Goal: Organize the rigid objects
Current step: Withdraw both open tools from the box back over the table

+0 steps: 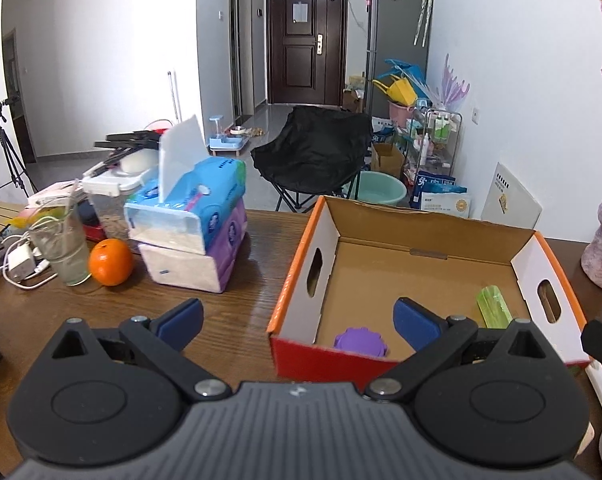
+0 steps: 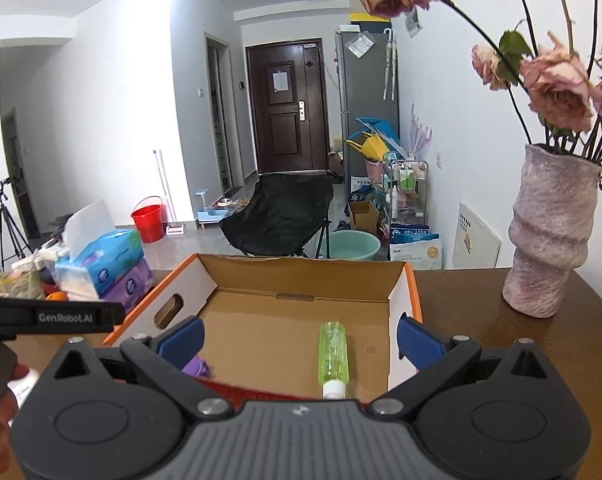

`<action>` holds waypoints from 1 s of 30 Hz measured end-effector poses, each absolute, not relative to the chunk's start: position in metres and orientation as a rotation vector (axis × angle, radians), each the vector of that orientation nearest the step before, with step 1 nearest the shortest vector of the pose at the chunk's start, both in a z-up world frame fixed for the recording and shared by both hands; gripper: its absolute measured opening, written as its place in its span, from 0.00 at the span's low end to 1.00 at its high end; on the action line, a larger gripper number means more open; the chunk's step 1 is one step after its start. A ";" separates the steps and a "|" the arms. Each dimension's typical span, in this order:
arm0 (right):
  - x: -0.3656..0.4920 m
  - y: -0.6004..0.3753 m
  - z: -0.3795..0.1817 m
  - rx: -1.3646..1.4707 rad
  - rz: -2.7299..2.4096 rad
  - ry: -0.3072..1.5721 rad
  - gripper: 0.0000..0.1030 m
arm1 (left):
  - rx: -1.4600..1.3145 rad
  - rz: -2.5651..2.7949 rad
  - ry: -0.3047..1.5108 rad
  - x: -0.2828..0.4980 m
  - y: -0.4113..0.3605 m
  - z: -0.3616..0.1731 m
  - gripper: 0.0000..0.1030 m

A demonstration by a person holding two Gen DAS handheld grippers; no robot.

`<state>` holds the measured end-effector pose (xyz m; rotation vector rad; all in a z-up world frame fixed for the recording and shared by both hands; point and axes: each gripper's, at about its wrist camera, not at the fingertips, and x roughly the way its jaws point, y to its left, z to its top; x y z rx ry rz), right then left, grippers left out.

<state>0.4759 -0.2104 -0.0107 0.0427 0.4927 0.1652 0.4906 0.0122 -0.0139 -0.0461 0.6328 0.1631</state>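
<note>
Left wrist view. The left gripper [image 1: 299,318] hangs above the near edge of the wooden table [image 1: 241,312], its blue-padded jaws spread wide and holding nothing. Its right finger reaches over the near wall of the open cardboard box [image 1: 329,236], which stands on the table with orange-edged sides and oval handle cut-outs. Inside the box, a purple lid [image 1: 360,342] lies on the floor against the near wall, and a green bottle [image 1: 494,306] lies toward the right wall, well apart from the lid. To the left of the box stand two stacked tissue packs [image 1: 197,232], an orange [image 1: 111,261] just beside them, and a glass [image 1: 63,246] touching or nearly touching the orange. A black chair [image 1: 317,152] stands on the floor beyond the table.

Right wrist view. The right gripper [image 2: 299,342] hovers over the near wall of the box [image 2: 399,308], jaws likewise spread and empty. The green bottle [image 2: 333,354] lies on its side on the box floor between the two fingers, white cap toward the camera. The purple lid [image 2: 195,366] shows partly behind the left finger. A pink vase [image 2: 549,240] of dried roses stands on the table [image 2: 481,320] to the right of the box. At lower left, a hand [image 2: 1,420] grips the handle of the other gripper.
</note>
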 end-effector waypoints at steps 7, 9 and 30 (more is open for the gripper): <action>0.436 -0.211 -0.006 0.025 0.193 0.467 1.00 | -0.029 0.158 0.600 0.452 0.013 -0.005 1.00; 0.426 -0.211 -0.004 0.021 0.198 0.459 1.00 | -0.029 0.155 0.594 0.442 0.012 -0.003 1.00; 0.324 -0.219 0.000 0.004 0.214 0.404 1.00 | -0.006 0.097 0.532 0.340 0.003 0.010 1.00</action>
